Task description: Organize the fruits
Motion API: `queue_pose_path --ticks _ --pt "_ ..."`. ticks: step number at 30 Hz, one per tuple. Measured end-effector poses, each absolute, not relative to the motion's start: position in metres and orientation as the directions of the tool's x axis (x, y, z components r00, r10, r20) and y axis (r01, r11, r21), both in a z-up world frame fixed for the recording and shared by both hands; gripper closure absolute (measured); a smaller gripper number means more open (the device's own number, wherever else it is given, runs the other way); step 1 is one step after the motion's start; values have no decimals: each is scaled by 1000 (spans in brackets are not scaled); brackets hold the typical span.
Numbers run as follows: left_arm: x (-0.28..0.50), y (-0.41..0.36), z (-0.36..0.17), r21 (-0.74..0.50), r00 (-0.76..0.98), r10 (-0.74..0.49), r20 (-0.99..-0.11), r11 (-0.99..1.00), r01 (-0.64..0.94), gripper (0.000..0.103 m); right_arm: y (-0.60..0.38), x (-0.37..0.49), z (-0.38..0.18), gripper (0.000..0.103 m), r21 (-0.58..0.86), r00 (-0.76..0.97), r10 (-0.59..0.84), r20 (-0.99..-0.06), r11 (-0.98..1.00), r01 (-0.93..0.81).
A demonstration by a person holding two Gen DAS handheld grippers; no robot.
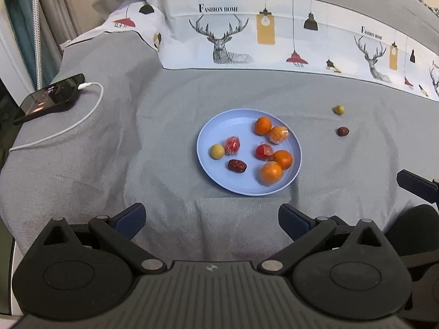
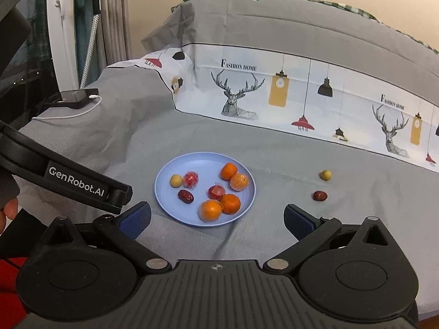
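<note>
A light blue plate point(image 1: 219, 126) lies on the grey bedsheet and holds several fruits: oranges point(image 1: 262, 125), wrapped red fruits point(image 1: 232, 145), a yellow-green fruit point(image 1: 217, 151) and a red date point(image 1: 237, 166). The plate also shows in the right wrist view point(image 2: 164, 189). Right of the plate, on the sheet, lie a small yellow-green fruit point(image 1: 339, 109) point(image 2: 325, 175) and a red date point(image 1: 342, 131) point(image 2: 319, 195). My left gripper point(image 1: 211, 222) is open and empty, just short of the plate. My right gripper point(image 2: 216, 223) is open and empty, near the plate's front edge.
A phone point(image 1: 52, 96) on a white charging cable point(image 1: 82, 118) lies at the left of the bed. A folded quilt with deer print point(image 1: 230, 41) lies behind the plate. The left gripper's body point(image 2: 82, 183) shows at the left of the right wrist view.
</note>
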State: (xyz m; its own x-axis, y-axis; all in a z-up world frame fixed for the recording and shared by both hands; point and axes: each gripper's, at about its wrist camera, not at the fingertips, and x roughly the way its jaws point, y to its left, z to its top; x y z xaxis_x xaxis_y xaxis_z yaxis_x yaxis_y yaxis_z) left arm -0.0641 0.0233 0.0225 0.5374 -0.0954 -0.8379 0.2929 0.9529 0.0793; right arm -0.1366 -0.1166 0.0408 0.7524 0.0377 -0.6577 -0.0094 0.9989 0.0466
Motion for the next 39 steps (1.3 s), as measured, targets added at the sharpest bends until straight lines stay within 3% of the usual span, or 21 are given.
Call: queue_pose_path --ticks 23,32,39 --pt "-46 5 3 91 472 -58 -880 954 287 0 -145 -118 4 1 133 706 40 -707 988 77" --pt "-17 -19 -13 119 426 -22 -904 946 302 0 -214 -84 -60 1 79 679 -177 -712 942 327" --pt "19 -53 -24 142 402 2 -916 937 320 0 -281 -6 -129 1 -15 678 -280 -680 929 369"
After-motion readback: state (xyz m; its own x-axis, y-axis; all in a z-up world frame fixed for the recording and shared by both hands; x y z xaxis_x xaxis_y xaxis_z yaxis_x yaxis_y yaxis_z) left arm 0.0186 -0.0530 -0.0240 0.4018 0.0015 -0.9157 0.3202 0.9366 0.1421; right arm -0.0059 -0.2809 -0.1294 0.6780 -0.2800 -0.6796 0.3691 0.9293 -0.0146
